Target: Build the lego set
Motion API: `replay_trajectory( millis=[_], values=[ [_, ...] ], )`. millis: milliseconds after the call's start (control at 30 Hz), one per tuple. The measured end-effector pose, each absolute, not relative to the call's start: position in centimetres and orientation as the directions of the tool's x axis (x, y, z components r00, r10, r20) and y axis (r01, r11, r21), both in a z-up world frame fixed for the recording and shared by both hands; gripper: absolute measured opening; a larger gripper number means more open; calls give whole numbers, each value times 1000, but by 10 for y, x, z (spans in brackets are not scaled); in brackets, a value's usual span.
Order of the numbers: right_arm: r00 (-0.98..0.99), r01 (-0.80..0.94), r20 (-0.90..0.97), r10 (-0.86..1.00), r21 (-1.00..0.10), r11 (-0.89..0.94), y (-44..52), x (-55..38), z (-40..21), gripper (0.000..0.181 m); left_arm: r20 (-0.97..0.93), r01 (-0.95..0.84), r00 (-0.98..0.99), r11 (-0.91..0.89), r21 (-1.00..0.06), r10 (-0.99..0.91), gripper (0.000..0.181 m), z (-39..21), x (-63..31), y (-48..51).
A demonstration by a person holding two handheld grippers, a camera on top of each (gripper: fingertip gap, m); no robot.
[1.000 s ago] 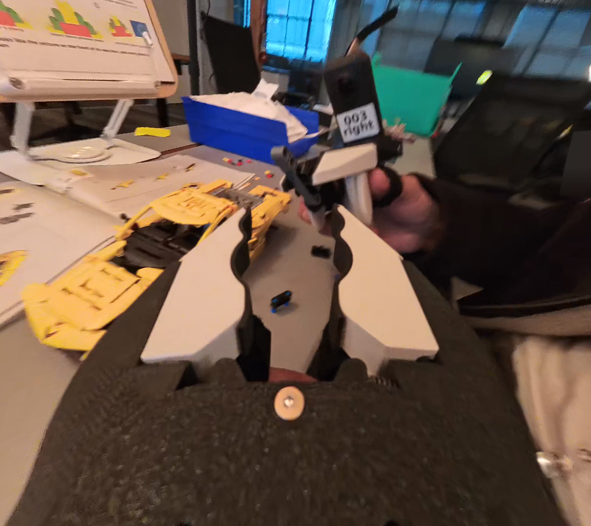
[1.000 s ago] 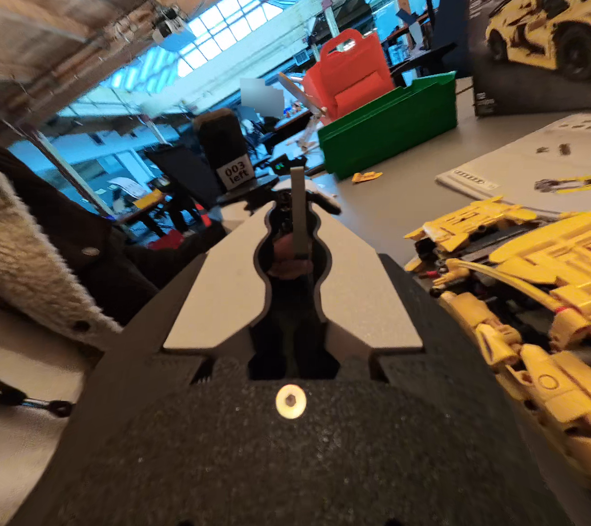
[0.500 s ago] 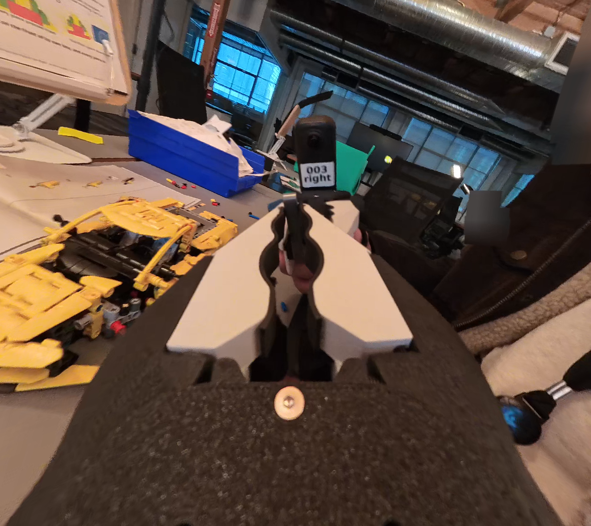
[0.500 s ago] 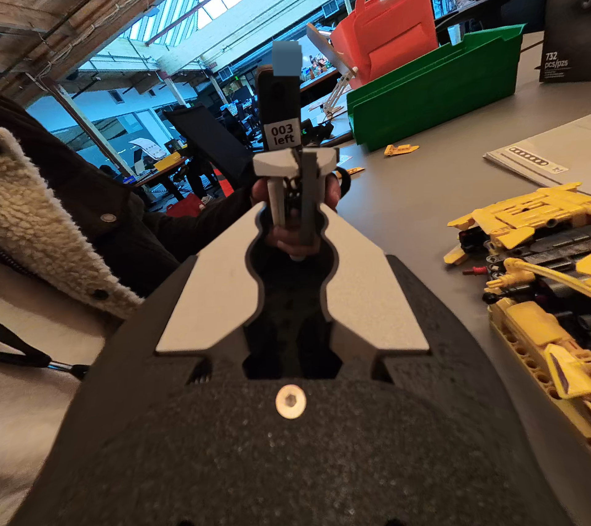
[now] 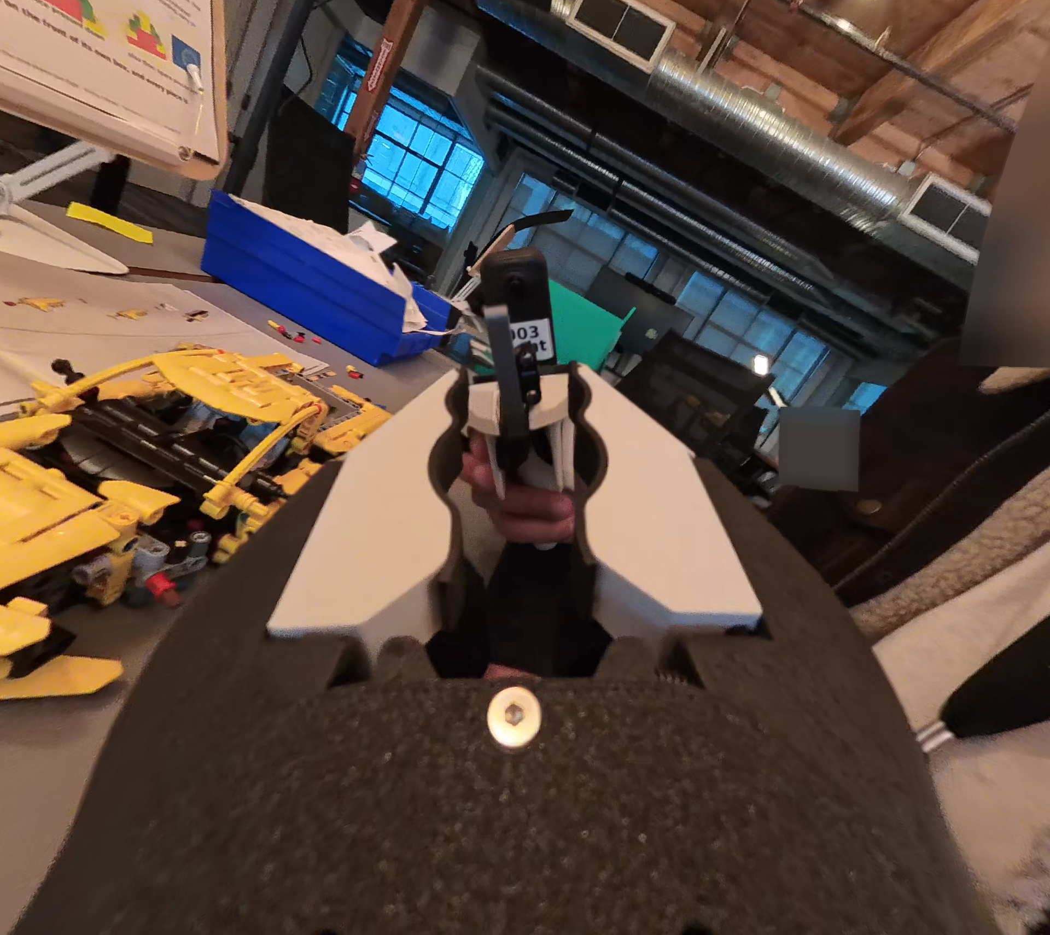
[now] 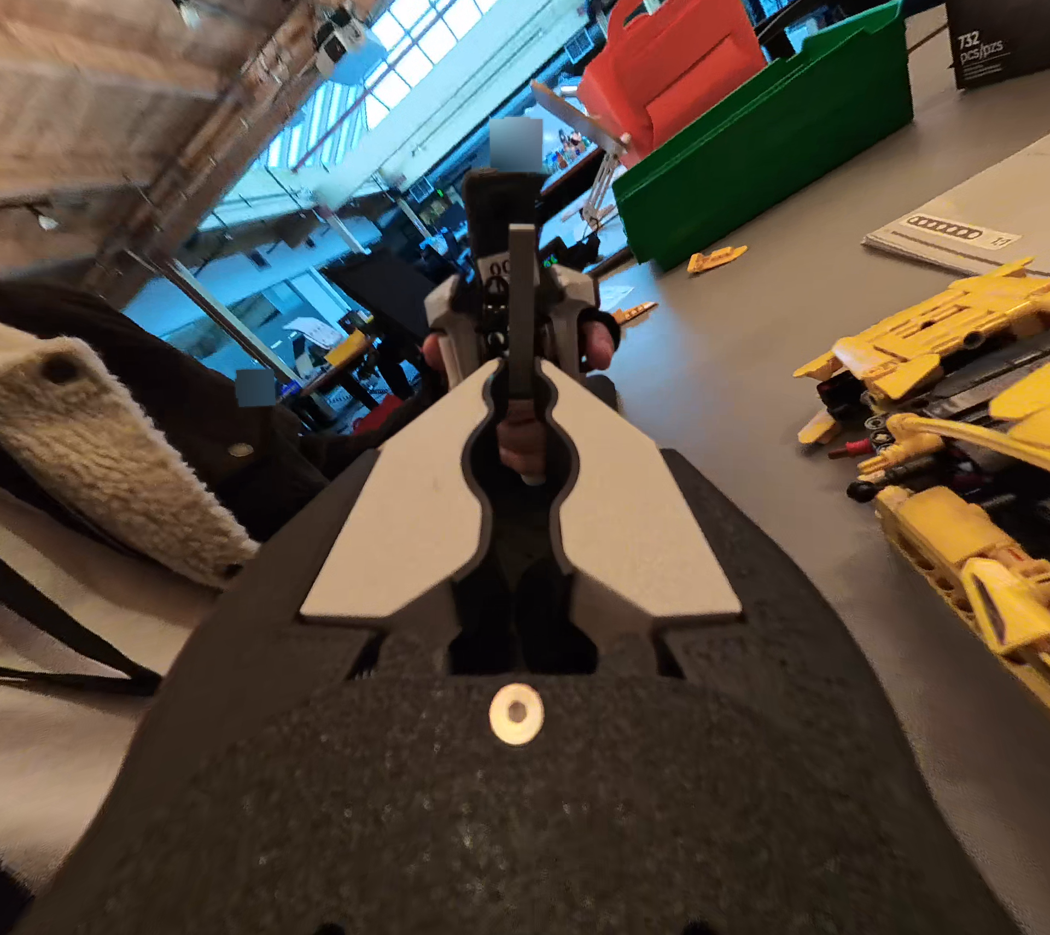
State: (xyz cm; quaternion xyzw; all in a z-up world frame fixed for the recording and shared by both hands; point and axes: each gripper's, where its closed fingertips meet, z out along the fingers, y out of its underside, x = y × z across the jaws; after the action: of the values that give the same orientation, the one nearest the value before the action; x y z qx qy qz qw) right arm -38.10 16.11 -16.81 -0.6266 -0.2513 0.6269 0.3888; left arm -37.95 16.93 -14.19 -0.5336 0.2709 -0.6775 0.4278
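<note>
Count on the surface [image 6: 738, 339]: one partly built yellow car model [image 5: 142, 442], at 9 o'clock in the left wrist view; one blue bin [image 5: 307, 294] at 10 o'clock there; one green bin [image 6: 761, 158] and one red carrier [image 6: 676, 55], both at 1 o'clock in the right wrist view. Two grippers present, the left gripper [image 5: 514, 396] and the right gripper [image 6: 520, 374], with one grey beam piece [image 6: 521, 317] between the right gripper's jaws. Two loose yellow parts [image 6: 716, 257] lie near the green bin, and one instruction booklet [image 6: 960, 237] at 2 o'clock.

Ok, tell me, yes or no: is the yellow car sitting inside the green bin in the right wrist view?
No, the yellow car lies on the grey table, nearer the camera than the green bin and apart from it.
</note>
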Motion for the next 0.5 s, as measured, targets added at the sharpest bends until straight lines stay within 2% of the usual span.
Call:
replay_trajectory(
  millis=[100, 167, 300, 367, 500],
  values=[
    [108, -153, -579, 808, -813, -562, 161, -382, -172, 7, 472, 281, -17, -457, -844, -882, 31, -146, -374, 170],
    [113, -135, -576, 809, -816, -562, 160, -385, -174, 7, 484, 289, -39, -473, -832, -874, 25, -145, -375, 169],
    [124, -127, -567, 814, -823, -554, 160, -386, -176, 7, 480, 257, -55, -477, -840, -875, 24, -148, -371, 164],
    [115, -124, -561, 820, -827, -548, 158, -387, -174, 7, 476, 241, -50, -473, -848, -878, 16, -150, -369, 163],
    [134, -119, -535, 834, -844, -522, 159, -388, -175, 7, 494, 229, -74, -497, -837, -866, 16, -151, -371, 162]
  ],
)
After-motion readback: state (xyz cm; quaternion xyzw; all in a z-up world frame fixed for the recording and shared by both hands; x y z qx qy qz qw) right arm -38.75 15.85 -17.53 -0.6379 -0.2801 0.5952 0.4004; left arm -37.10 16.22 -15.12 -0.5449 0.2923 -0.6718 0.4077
